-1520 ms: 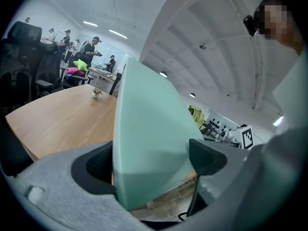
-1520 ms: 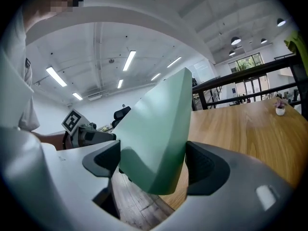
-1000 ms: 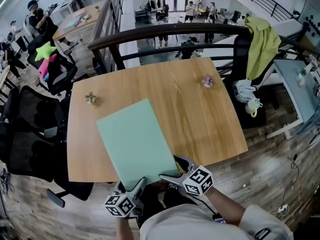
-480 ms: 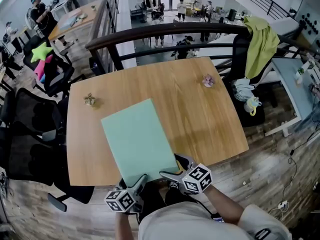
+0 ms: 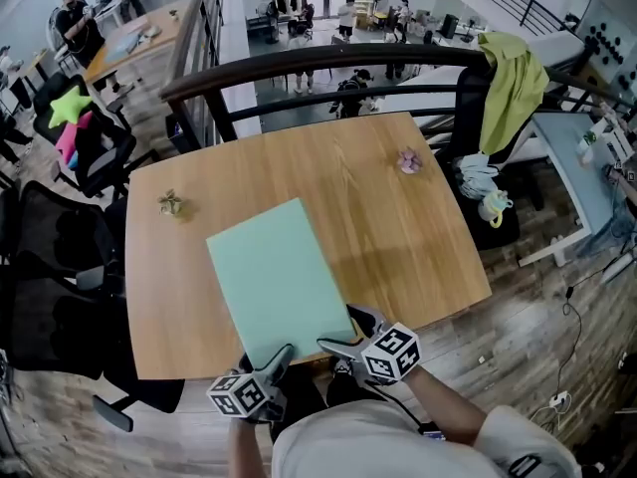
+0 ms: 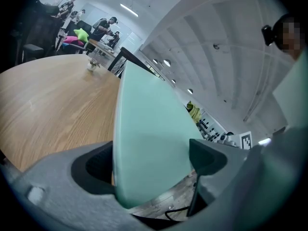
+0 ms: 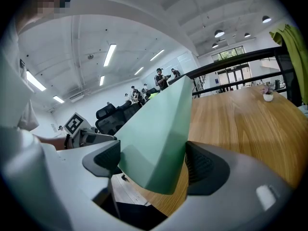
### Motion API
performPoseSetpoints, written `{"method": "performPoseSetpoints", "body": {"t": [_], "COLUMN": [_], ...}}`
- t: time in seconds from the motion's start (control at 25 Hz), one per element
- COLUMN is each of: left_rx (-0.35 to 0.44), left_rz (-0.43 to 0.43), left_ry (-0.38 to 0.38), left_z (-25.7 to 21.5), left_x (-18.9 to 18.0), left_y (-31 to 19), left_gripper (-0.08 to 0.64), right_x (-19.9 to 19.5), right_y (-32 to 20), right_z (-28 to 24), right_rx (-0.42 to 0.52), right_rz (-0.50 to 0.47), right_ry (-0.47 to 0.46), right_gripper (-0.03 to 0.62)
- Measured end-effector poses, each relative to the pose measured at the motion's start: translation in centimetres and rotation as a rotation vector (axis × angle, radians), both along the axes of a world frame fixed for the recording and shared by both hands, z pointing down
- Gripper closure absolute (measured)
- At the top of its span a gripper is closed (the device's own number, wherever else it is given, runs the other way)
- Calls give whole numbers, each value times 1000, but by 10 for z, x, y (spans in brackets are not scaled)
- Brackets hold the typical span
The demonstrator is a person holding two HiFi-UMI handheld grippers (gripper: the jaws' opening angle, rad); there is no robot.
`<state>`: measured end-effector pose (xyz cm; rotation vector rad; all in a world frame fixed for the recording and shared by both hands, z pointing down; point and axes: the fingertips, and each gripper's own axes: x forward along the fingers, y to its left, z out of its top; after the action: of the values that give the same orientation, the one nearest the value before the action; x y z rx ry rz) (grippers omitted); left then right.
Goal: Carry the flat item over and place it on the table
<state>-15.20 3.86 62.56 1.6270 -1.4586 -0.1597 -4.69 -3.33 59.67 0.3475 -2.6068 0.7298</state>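
Observation:
A mint-green flat sheet (image 5: 277,279) hangs tilted over the near half of the wooden table (image 5: 398,227), its far end towards the table's middle. My left gripper (image 5: 275,360) is shut on its near left corner and my right gripper (image 5: 341,346) on its near right corner, both at the table's front edge. In the left gripper view the sheet (image 6: 144,129) runs out from between the jaws of the left gripper (image 6: 151,160). The right gripper view has the sheet's corner (image 7: 159,138) pinched in the right gripper (image 7: 154,162). The sheet throws a shadow on the wood to its right.
A small greenish ornament (image 5: 170,203) sits at the table's left, a pink one (image 5: 408,160) at the far right. Black office chairs (image 5: 50,267) stand to the left. A dark railing (image 5: 318,63) runs behind the table. A chair with yellow-green cloth (image 5: 513,78) stands at the right.
Almost nothing differs. Both grippers keep their hold on the sheet; the head view has shifted a little, so the table sits slightly lower and further left in the frame.

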Motion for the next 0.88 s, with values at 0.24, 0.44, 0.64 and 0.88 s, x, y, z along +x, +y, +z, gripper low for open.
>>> {"method": "performPoseSetpoints", "body": {"t": [0.24, 0.44, 0.64, 0.88], "left_rx": [-6, -19, -29, -39], "left_rz": [2, 15, 18, 21], "left_ry": [37, 55, 72, 102], "left_z": [9, 14, 21, 26], "left_x": [-4, -10, -12, -14], "left_y": [-2, -2, -4, -6], "left_gripper": [67, 67, 67, 67], "right_x": [-4, -11, -13, -15], "right_y": [-2, -1, -3, -6], "right_z": [5, 9, 15, 18], "right_rx": [-10, -16, -28, -46], "right_rz": [12, 18, 22, 36], "right_ry": [16, 30, 46, 63], "right_gripper": [158, 158, 158, 158]}}
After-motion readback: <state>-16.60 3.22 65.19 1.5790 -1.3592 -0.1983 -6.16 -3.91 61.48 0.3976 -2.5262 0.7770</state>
